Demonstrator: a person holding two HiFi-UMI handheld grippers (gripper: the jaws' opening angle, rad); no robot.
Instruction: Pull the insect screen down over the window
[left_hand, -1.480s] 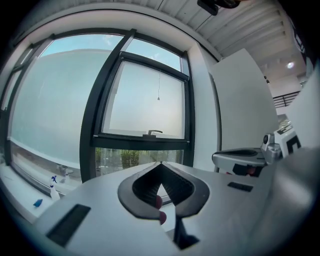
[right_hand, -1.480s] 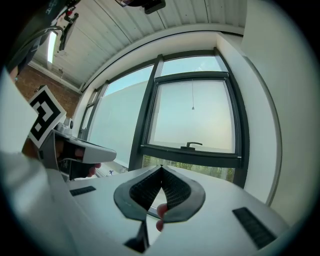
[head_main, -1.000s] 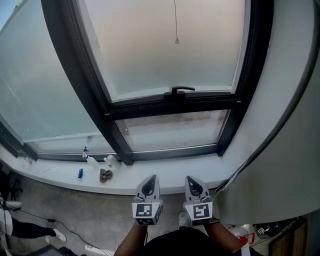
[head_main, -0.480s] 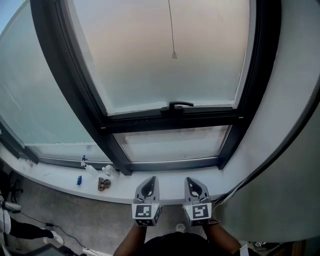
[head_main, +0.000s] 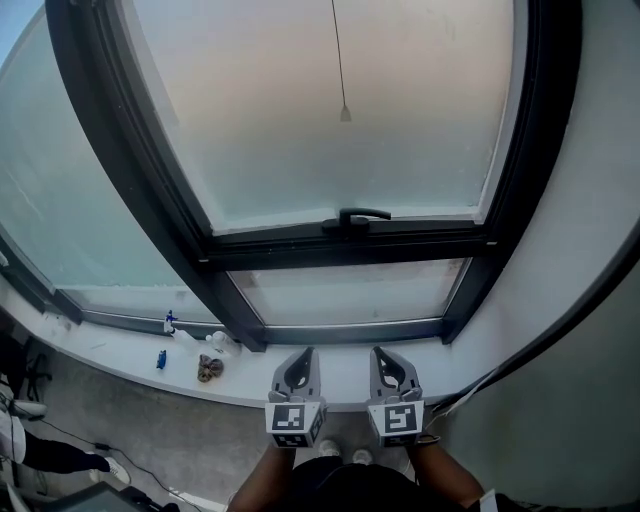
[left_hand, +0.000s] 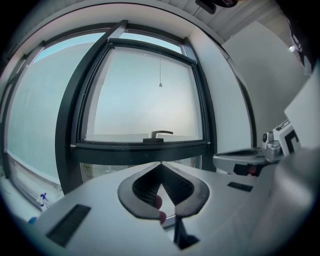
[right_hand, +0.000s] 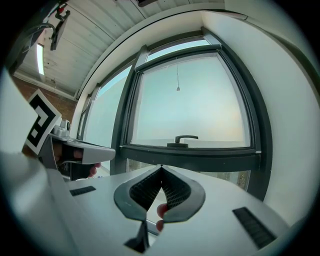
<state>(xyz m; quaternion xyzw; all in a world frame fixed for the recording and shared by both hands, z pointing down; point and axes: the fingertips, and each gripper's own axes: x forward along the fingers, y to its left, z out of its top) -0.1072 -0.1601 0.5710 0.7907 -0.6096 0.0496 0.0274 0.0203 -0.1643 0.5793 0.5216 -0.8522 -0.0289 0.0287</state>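
Both claws low at 6 o'clock in head view, side by side, just apart, pointing level at the window (head_main: 330, 150); left claw (head_main: 304, 354) pressed together, tips meeting, nothing between them; right claw (head_main: 381, 353) same, tips pressed together, empty; my fingers (right_hand: 159, 210) show behind the right claw's pads in the right gripper view.

Window straight ahead at 12 o'clock, dark frame (head_main: 350, 248), frosted upper pane, a smaller clear pane below the crossbar; black handle (head_main: 362, 215) sits on the crossbar at centre; thin pull cord (head_main: 338, 60) hangs down over the upper pane, small weight at its end well above the handle; the insect screen itself I cannot make out; neither claw touches cord, handle or frame.

White sill (head_main: 110, 345) runs below the window; at 9 o'clock on it a small spray bottle (head_main: 170, 322), a blue item (head_main: 160, 359) and a brownish clump (head_main: 209, 368), close together; a second glazed panel at 10 o'clock; grey wall at 3 o'clock.
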